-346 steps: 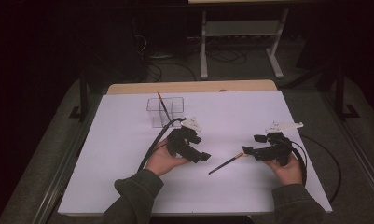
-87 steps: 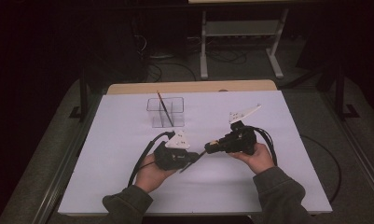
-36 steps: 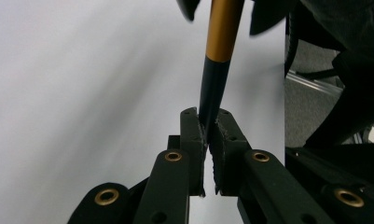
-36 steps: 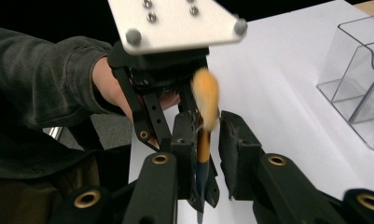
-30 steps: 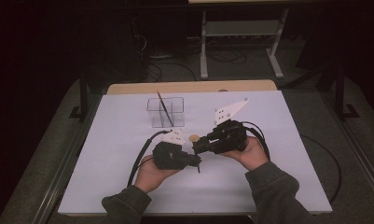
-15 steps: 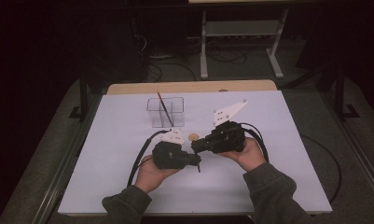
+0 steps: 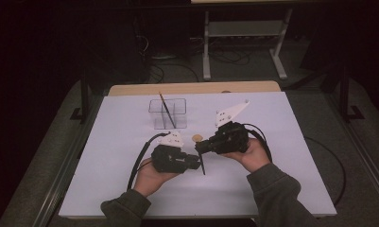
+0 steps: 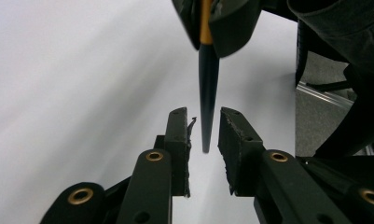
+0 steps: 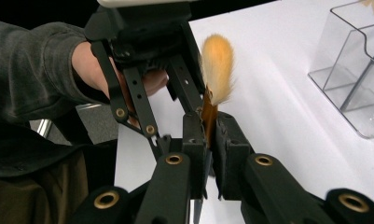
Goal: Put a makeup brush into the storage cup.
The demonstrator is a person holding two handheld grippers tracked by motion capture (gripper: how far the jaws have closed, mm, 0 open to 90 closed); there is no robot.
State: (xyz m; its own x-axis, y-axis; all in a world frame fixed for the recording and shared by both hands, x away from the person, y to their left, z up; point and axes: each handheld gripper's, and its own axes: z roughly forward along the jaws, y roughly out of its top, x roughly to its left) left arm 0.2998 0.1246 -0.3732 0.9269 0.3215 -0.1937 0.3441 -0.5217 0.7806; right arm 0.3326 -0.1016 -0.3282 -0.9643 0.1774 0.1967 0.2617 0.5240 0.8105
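— What is the right claw (image 9: pixel 207 140) doing?
— It is clamping the brush (image 9: pixel 217 70) at its gold ferrule, the orange tuft sticking out just beyond its jaws.
— And the left claw (image 8: pixel 203 128)?
— Its jaws have just been opening; the brush's dark handle is hanging between them, untouched, above the bench (image 7: pixel 130 142).

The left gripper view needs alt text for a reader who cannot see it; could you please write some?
A dark, tapering brush handle points down between the left gripper's two black jaws, which have just been opening and stand apart from it. Above, the right gripper clamps the brush at its orange ferrule, over a white table.
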